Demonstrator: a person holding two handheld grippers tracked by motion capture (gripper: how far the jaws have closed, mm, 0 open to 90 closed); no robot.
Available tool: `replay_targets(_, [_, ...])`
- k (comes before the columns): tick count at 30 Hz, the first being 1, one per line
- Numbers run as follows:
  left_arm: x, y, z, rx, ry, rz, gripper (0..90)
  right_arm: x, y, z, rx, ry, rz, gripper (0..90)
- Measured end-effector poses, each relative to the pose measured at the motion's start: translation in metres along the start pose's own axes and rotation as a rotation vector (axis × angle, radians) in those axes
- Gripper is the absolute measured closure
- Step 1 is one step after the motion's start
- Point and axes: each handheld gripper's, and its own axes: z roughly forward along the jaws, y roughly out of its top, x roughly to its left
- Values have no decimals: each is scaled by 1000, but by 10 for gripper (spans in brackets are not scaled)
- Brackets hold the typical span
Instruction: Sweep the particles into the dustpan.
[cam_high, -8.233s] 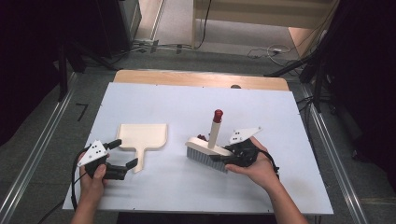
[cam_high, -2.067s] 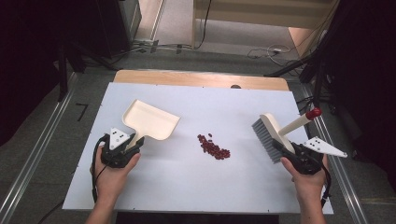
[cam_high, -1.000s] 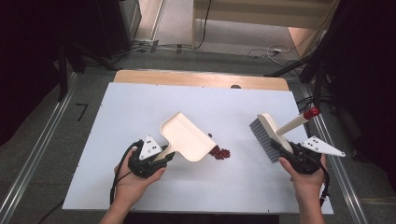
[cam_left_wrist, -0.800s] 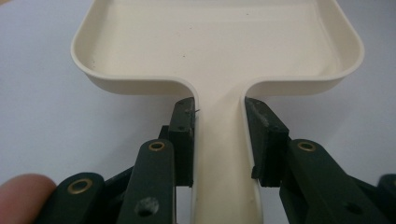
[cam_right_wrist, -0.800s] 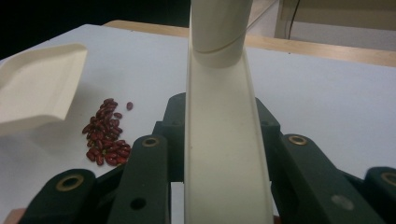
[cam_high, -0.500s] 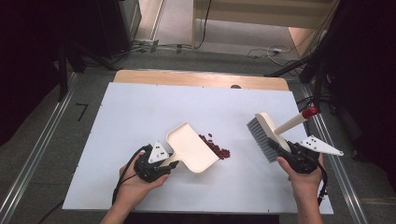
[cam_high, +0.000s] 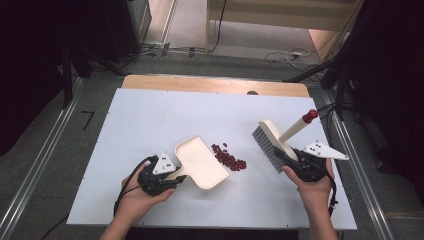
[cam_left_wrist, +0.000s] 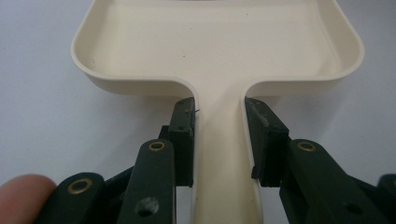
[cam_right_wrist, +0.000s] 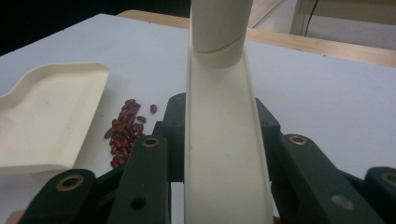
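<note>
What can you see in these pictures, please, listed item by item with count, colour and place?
Dustpan: one, cream, on the table left of the beans, open edge toward them, handle clamped in the left gripper.
Brush: one, cream with grey bristles and a red handle tip, held above the table right of the beans.
Beans: a small pile, dark red, mid-table between dustpan and brush.
Table: one, white top with a wooden far edge.
Left gripper: one, black, shut on the dustpan handle.
Right gripper: one, black, shut on the brush.
Hands: two, at the near edge.

Bright even overhead light, dark surroundings; close-ups slightly soft.
</note>
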Motion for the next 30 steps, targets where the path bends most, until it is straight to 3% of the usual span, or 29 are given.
replay_targets(5, [3,-3,0,17,-5,14,662,15,7,15,29,0,-21,654])
replay_targets(7, [6,-5,2,14,-27,7,661,20,9,22,32,3,-13,654])
replay_targets(12, [7,-5,6,51,-28,33,661,29,12,40,70,1,-8,654])
replay_targets(15, [7,-5,9,68,-36,43,661,37,15,50,92,-3,-36,654])
replay_targets(24, [9,-3,12,75,-76,38,662,56,13,76,142,1,-59,654])
replay_targets(30, [13,-2,15,90,-110,29,663,65,14,85,167,-16,-60,654])
